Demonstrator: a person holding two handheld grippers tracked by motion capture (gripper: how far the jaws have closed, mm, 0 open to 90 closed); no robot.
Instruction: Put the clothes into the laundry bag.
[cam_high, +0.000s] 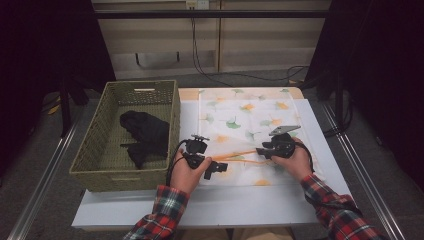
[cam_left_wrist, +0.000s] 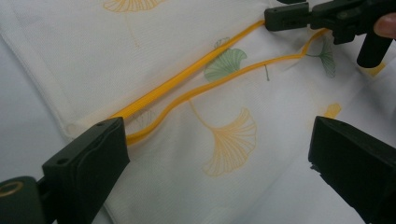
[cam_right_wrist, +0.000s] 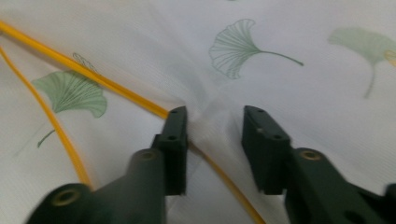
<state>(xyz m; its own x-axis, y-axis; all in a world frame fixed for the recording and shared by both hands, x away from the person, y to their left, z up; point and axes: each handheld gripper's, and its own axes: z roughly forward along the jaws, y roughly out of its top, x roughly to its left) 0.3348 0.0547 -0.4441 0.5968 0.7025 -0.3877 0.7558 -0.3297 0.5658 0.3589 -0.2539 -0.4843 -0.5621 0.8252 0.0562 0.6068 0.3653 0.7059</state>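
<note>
A pale worktop (cam_high: 150, 210) stands on a grey floor (cam_high: 40, 150), dark curtains at both sides and a light panelled wall behind, with cables hanging down it. A white mesh bag (cam_high: 250, 125) printed with ginkgo leaves lies flat across the worktop's right half, its yellow zipper (cam_left_wrist: 187, 77) gaping near the front edge. A woven basket (cam_high: 95, 150) stands just left of the bag, holding a black garment (cam_high: 145, 132). The left claw (cam_high: 215, 167) hovers wide over the zipper's left end. The right claw (cam_right_wrist: 212, 126), narrowly parted, straddles a raised fold of mesh at the zipper's right end.
</note>
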